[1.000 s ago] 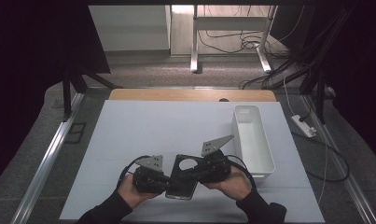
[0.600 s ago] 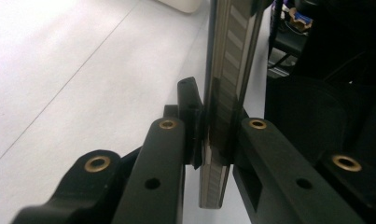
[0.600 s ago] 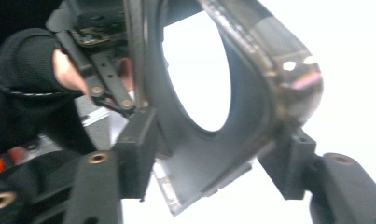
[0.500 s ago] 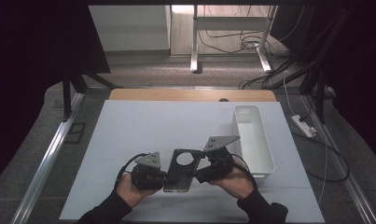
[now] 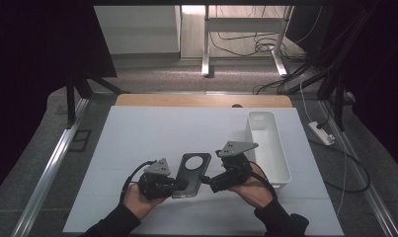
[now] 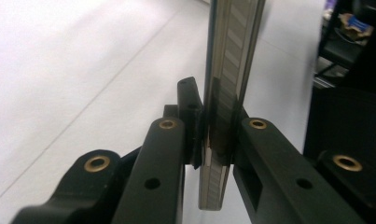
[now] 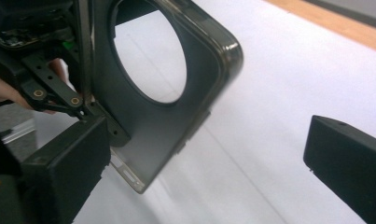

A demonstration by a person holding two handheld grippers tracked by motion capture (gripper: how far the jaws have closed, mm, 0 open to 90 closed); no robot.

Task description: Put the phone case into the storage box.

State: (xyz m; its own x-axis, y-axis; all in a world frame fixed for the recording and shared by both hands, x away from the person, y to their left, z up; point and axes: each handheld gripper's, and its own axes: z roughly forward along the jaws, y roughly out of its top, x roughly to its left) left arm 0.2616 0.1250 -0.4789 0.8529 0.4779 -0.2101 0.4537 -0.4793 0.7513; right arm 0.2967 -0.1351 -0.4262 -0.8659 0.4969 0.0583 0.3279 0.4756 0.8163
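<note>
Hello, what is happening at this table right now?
A person works with a hand-held gripper in each hand over a white table. The left hand-held gripper is shut on the edge of a dark phone case with a large round hole and holds it above the table. The right hand-held gripper has just been opening; its jaws stand wide beside the case, with nothing gripped. A white bin sits to the right.

Dark grey phone case (image 5: 190, 174), large round camera cutout, held above white table
</note>
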